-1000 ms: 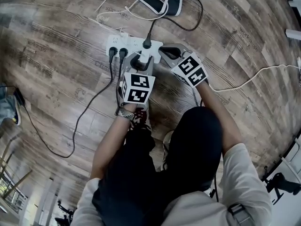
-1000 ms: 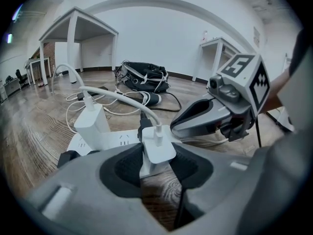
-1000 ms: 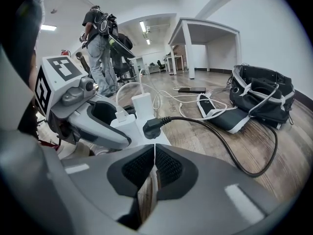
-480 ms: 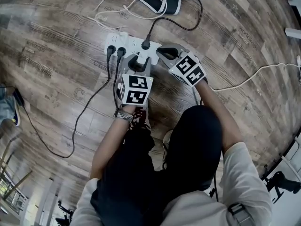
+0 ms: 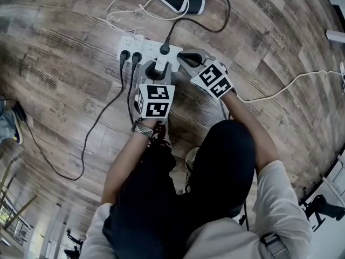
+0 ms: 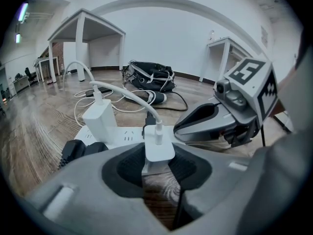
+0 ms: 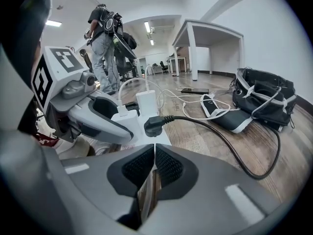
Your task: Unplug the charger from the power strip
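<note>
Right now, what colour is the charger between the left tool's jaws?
The charger is white, clearest in the left gripper view.

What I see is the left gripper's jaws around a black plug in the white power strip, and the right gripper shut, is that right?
The item is wrong: the left gripper view shows the left gripper with its jaws, which have just been closing, around the white charger in the white power strip. The right gripper is shut.
</note>
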Available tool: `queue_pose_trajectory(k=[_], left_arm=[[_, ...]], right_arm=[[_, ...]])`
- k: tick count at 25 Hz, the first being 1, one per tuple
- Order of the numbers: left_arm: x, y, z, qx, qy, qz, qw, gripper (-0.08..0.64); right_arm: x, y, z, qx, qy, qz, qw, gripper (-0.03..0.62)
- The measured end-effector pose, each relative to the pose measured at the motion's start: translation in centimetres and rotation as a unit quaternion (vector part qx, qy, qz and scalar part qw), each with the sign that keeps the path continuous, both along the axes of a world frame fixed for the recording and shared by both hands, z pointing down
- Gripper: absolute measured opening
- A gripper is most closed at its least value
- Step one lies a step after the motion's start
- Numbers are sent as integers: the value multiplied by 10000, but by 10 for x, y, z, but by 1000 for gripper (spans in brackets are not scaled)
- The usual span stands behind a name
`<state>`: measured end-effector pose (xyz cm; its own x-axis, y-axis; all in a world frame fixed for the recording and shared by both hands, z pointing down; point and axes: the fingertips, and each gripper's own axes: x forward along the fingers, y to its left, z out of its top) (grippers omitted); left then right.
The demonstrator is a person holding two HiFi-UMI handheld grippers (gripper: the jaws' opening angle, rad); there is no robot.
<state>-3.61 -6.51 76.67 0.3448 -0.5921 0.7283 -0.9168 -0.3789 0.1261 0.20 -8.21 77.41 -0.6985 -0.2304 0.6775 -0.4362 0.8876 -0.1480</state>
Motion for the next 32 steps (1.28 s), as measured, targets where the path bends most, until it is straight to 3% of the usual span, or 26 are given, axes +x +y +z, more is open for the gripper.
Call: queue_pose_trajectory(k=[17, 19, 23, 32], left_arm=[[-4, 0, -2, -281, 904, -471, 9944, 149], [-4, 0, -3, -244, 841, -434, 9952, 149], [-5, 0, -2, -68, 368, -139, 9992, 143], [-3, 2, -2, 123, -227, 243, 9994, 141]], right_arm=[[0, 0, -1, -77, -36, 63, 9999, 9], [1, 0, 0, -75, -31, 58, 10000, 9], [1, 0, 1, -82, -39, 40, 10000, 8], [-2, 2, -1, -139, -75, 31, 9999, 6]])
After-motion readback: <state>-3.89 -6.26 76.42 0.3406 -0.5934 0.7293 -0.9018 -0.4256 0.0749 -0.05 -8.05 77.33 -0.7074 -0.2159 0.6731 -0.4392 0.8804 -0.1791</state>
